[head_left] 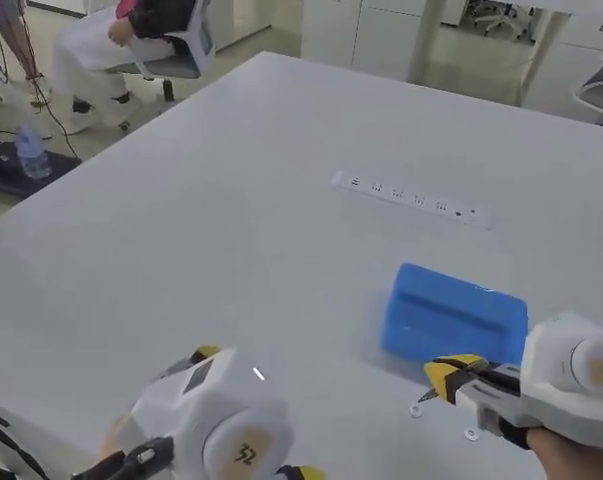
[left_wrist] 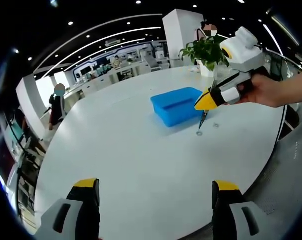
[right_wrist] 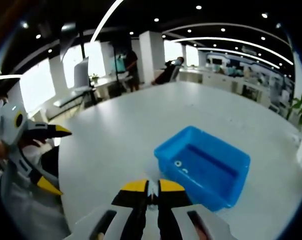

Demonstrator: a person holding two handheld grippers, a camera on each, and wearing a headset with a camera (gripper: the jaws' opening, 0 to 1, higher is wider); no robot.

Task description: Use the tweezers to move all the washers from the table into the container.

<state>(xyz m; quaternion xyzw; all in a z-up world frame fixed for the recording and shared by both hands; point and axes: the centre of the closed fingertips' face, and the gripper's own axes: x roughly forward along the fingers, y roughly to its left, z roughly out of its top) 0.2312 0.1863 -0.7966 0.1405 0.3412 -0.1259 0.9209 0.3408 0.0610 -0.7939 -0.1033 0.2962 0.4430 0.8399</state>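
Two washers (head_left: pixel 416 410), one blue container (head_left: pixel 451 315) — tweezers (left_wrist: pixel 203 118), one pair

An open-plan office: a broad white table (head_left: pixel 231 230), swivel chair (head_left: pixel 176 66), power strip (head_left: pixel 411 197), potted plant (left_wrist: pixel 206 50); recessed ceiling lights (right_wrist: pixel 198 7).

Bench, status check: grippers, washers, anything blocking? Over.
Left gripper open, empty. Right gripper shut on tweezers, tip down by a washer beside the container. Second washer on the table nearby. Power strip far off, nothing blocking.

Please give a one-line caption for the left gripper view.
The right gripper holds tweezers over a washer beside the blue container on a white table.
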